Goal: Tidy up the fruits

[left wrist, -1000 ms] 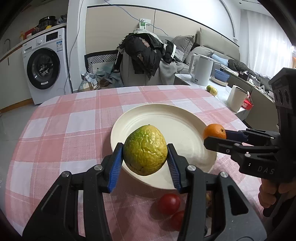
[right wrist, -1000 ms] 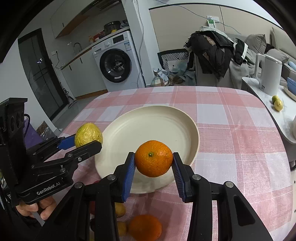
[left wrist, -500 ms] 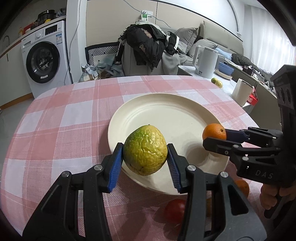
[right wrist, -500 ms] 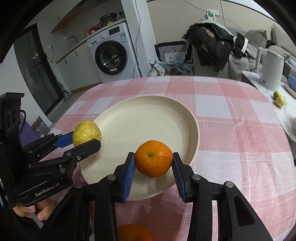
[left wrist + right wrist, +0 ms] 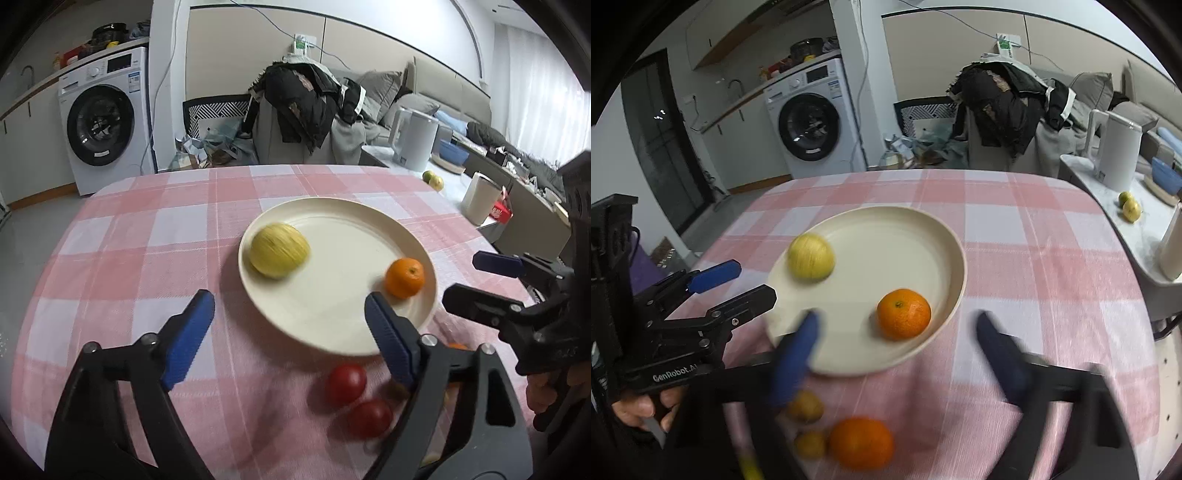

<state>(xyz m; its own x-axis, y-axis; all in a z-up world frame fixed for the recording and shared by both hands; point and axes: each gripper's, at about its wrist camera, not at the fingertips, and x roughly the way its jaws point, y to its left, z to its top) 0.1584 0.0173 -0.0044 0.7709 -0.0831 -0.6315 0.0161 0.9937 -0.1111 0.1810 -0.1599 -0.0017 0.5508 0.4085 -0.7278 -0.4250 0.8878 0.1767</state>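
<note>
L gripper (image 5: 284,325): jaws opening, wide, nothing betw. them; it sits at the plate's 7–8 o'clock edge, over the checked cloth. Yellow-green fruit (image 5: 279,250) lies loose on the plate (image 5: 332,325), at abt 10 o'clock of the plate, blurred. Orange (image 5: 405,277) also on the plate, at abt 4 o'clock near the rim, apart from the yellow-green fruit. R gripper (image 5: 895,343): jaws opening, wide, blurred; the orange is ahead betw. the fingers but pads don't touch it.

Table (image 5: 122,266), off-plate at 6 o'clock: two red tomatoes (image 5: 345,380) touching each other in L wrist view; in R wrist view a second orange (image 5: 860,441) w/ two small yellowish fruits (image 5: 805,406) just beside it.
</note>
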